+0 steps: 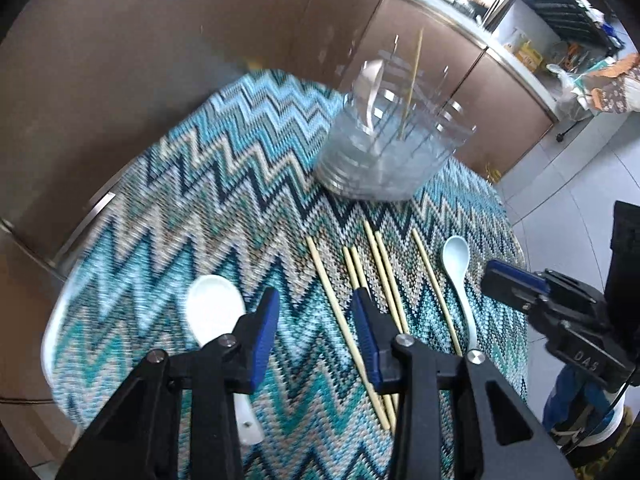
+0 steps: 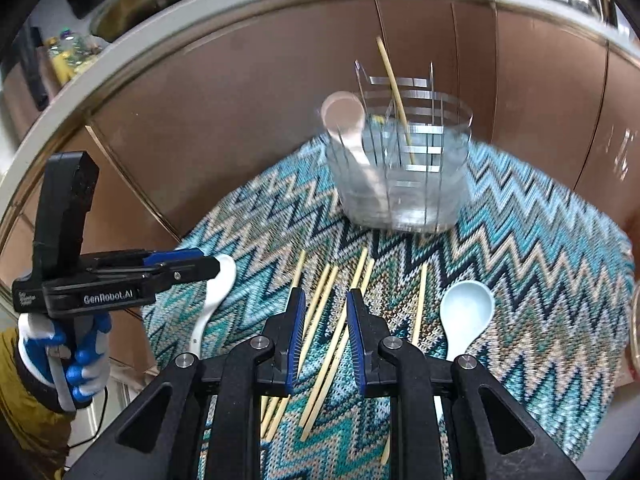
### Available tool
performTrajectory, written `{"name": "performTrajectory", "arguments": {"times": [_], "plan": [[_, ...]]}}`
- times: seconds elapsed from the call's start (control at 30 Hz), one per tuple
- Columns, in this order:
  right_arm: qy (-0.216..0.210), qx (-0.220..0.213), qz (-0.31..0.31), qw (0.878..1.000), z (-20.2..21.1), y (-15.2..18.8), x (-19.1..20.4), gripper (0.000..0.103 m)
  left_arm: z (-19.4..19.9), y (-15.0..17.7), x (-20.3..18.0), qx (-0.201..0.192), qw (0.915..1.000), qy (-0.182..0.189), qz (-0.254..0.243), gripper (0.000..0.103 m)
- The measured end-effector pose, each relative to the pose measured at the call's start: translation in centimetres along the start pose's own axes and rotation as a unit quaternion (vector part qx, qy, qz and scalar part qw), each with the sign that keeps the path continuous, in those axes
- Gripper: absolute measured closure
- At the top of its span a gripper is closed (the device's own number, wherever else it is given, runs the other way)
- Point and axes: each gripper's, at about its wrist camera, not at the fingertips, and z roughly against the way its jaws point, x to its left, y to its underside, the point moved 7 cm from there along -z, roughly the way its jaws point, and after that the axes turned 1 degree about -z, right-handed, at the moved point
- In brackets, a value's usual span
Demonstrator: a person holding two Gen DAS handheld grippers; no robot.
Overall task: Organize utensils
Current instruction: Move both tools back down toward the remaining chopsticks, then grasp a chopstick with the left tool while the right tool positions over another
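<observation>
Zigzag tablecloth (image 2: 540, 240) bears a clear holder (image 2: 400, 184) containing one spoon (image 2: 348, 128) and chopstick (image 2: 394, 88); both grippers gape empty.

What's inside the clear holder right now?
The clear holder contains one white spoon, bowl end up, and one chopstick leaning in a separate slot. Blur and glare on the dividers hide the bottom, so anything small lying there can't be seen.

Both wrist views look down close along their fingers, sharing the zigzag cloth (image 1: 224, 200), chopsticks (image 2: 324, 344) and clear holder (image 1: 392, 148).
</observation>
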Motion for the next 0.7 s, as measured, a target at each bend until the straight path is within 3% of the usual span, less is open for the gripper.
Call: {"name": "performTrajectory", "arguments": {"times": [0.23,0.7], "plan": [[-0.008,0.068,-0.036,0.997,-5.9,-0.5,-2.2,0.088,-4.7,-0.5,0.0,0.050,0.9984,-0.006,0.026,0.077],[0.020,0.126,-0.039,0.991,-11.8,-1.7,-4.6,0.090,-9.2,-1.7,-0.1,0.095,0.9941,-0.042,0.032,0.085]]}}
